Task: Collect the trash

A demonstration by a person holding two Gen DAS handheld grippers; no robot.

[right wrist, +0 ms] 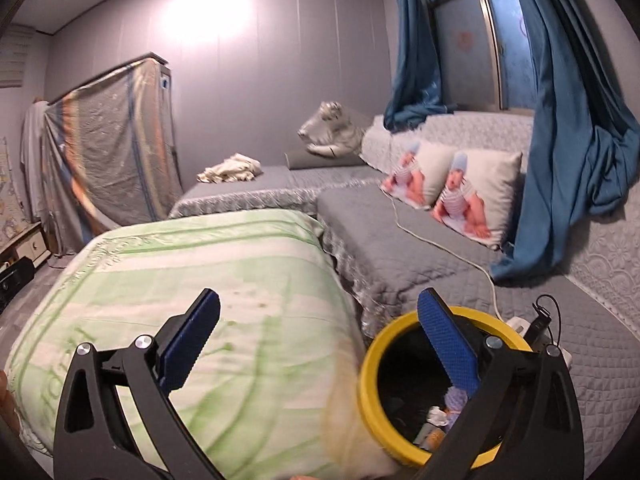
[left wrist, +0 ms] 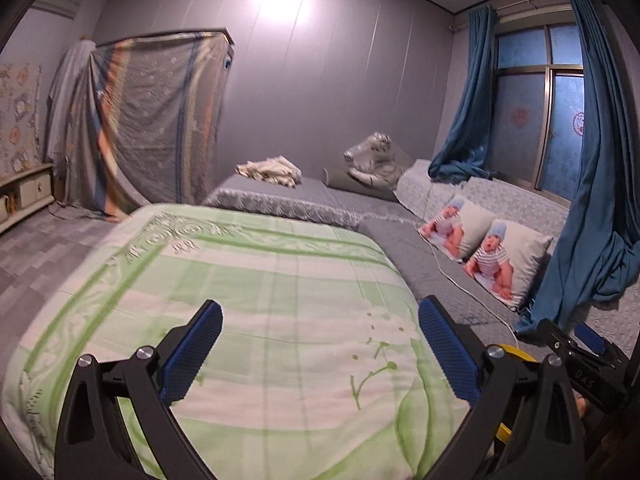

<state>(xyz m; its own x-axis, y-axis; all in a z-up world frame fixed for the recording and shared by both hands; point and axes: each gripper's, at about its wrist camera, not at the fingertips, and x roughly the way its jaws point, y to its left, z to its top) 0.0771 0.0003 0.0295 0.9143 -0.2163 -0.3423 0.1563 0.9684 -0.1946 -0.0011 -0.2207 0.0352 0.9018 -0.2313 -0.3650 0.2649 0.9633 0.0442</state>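
1. Down at the right tongs' (right wrist: 318,330) side stands the yellow-rimmed trash bin (right wrist: 370,368), its dark mouth open upward, with a few scraps of trash (right wrist: 442,414) lying at the bottom: something pale, something bluish and an orange bit, too small to name.
2. Seen from the right wrist, the right-hand blue pad (right wrist: 448,344) crosses in front of the bin's rim; whether it touches the rim I cannot tell.
3. Both arms of the right tongs stand wide apart with nothing between them.
4. Just left of the bin lies the green-and-white quilt (right wrist: 180,280), folded thick on the grey bed (right wrist: 400,224).
5. Beyond the bin a white cable (right wrist: 432,244) runs across the grey bed toward two baby-print pillows (right wrist: 460,188) leaning against the padded ledge under the window (right wrist: 480,20).
6. Right of the bin a blue curtain (right wrist: 568,120) hangs down to the bed, and a small black device with a cord (right wrist: 540,318) sits just behind the bin.
7. Farther back than the bin are a crumpled cream cloth (right wrist: 232,170) and a silver bag (right wrist: 332,128) on the bed.
8. Far left of the bin a wardrobe draped in a striped sheet (right wrist: 116,140) stands against the wall.
9. From the left wrist, the left tongs (left wrist: 320,344) hang over the quilt, likewise spread wide and empty, with a sliver of the bin's yellow rim behind the right-hand arm.
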